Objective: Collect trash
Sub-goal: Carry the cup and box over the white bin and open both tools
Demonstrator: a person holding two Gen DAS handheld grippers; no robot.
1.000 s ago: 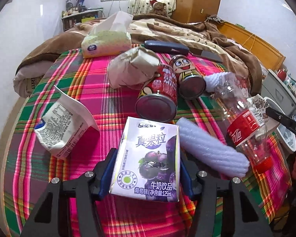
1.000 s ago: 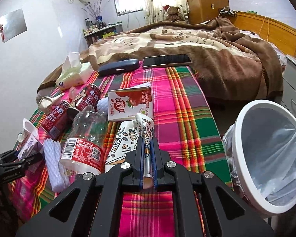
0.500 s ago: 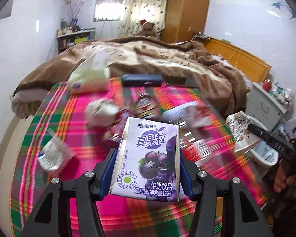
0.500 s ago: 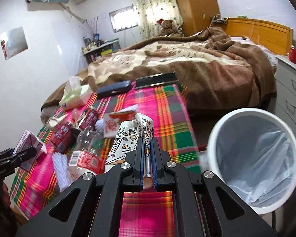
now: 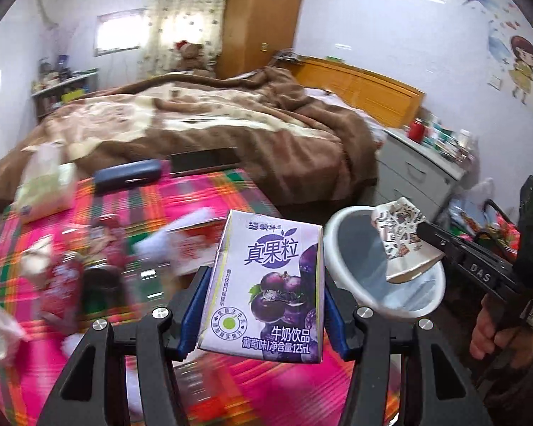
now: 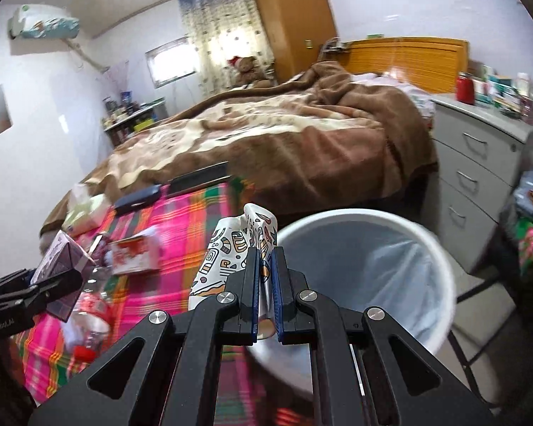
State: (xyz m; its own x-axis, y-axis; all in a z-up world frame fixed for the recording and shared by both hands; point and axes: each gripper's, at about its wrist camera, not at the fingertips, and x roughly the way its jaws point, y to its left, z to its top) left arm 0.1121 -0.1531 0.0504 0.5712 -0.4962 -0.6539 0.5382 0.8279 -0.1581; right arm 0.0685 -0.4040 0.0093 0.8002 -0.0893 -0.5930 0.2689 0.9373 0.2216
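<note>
The white trash bin (image 6: 366,266) stands beside the table (image 5: 202,198), lined with a clear bag; I can't make out anything inside. The left hand-held gripper (image 5: 263,305) is clamped on a purple grape milk carton (image 5: 266,284), held upright above the plaid cloth. The right hand-held gripper (image 6: 264,291) pinches a crumpled patterned paper cup (image 6: 234,252) flat — it hangs over the bin's near rim. On the table lie a red carton (image 6: 135,255), a plastic bottle (image 6: 89,312), a tissue pack (image 5: 42,188) and a dark case (image 5: 128,177), all blurred. A hand (image 5: 494,326) grips the right handle.
</note>
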